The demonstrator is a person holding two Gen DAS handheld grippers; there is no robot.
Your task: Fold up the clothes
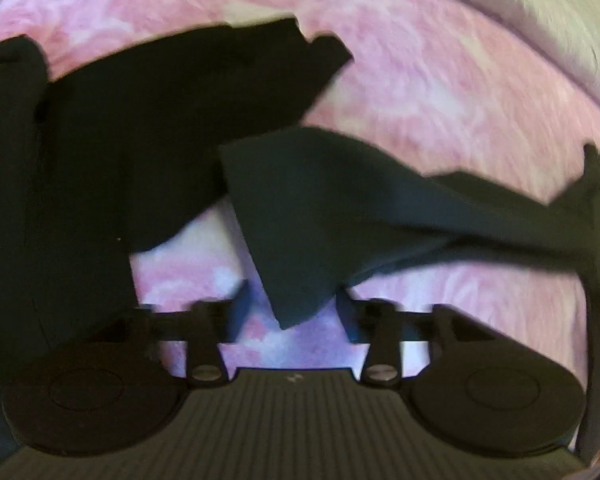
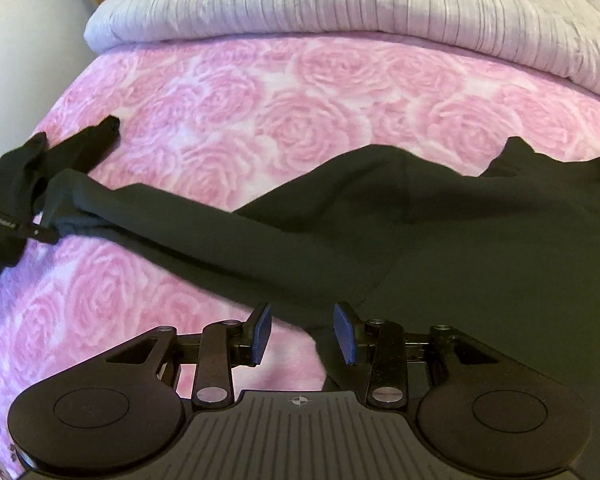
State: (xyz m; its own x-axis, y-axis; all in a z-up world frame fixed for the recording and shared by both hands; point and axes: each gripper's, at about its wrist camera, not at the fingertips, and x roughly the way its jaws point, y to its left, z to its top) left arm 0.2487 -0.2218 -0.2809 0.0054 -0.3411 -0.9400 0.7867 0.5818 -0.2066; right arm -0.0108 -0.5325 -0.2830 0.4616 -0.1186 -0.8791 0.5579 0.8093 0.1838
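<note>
A black garment (image 2: 440, 240) lies on the pink rose-patterned blanket (image 2: 260, 112). In the right wrist view one long part of it stretches left to the left gripper (image 2: 8, 224), whose hold on the cloth end I cannot make out. My right gripper (image 2: 302, 332) is open, its blue pads (image 2: 262, 334) either side of the garment's lower edge. In the left wrist view the left gripper (image 1: 292, 312) is open, with a hanging corner of the garment (image 1: 300, 220) between its fingers; more black cloth (image 1: 120, 140) lies to the left.
A folded white ribbed quilt (image 2: 340, 0) lies along the far side of the bed. The bed's left edge and a white wall (image 2: 16, 40) show at the upper left of the right wrist view.
</note>
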